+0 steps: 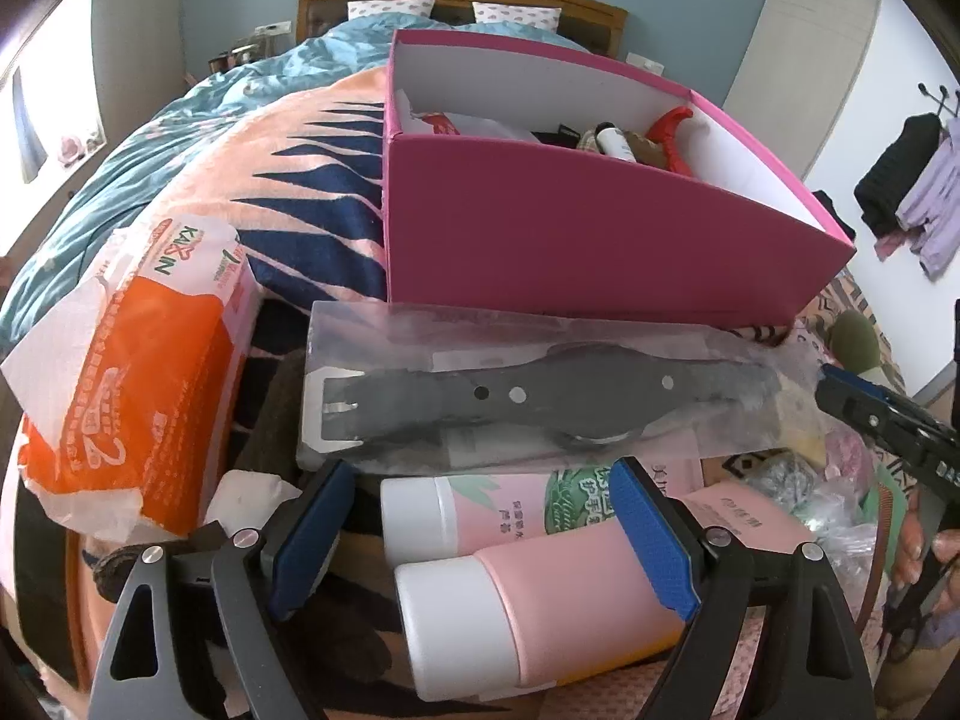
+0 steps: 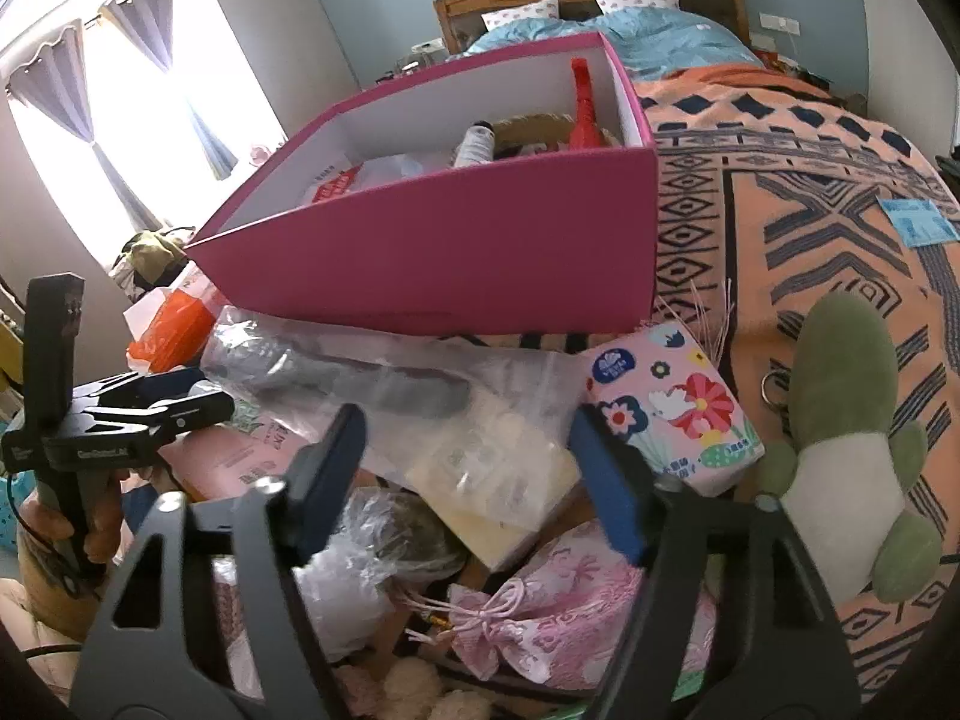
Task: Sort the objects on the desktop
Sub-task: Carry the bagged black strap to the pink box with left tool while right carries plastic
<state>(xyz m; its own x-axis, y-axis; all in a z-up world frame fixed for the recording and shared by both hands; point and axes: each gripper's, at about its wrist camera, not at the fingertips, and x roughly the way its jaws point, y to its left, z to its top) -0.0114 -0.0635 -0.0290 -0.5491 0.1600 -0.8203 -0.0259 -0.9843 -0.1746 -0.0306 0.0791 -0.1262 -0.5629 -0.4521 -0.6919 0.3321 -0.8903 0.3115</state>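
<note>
My left gripper [image 1: 480, 534] is open, low over two pink tubes with white caps. The nearer tube [image 1: 540, 618] lies between the jaws, and a gap shows beside the left pad [image 1: 312, 534]. The second tube [image 1: 480, 513] lies just behind it. Beyond them a grey watch strap in a clear bag [image 1: 540, 402] rests against the pink box [image 1: 600, 228]. My right gripper [image 2: 468, 474] is open above a clear bag with a cream item [image 2: 498, 468]; its pads do not press on it. The box [image 2: 450, 252] holds a red tool, a bottle and other items.
An orange tissue pack [image 1: 132, 390] lies at the left. A flowered tissue pack [image 2: 672, 414], a green plush toy [image 2: 840, 420] and a pink drawstring pouch [image 2: 540, 618] lie around the right gripper. Everything rests on a patterned blanket [image 2: 810, 192] on a bed.
</note>
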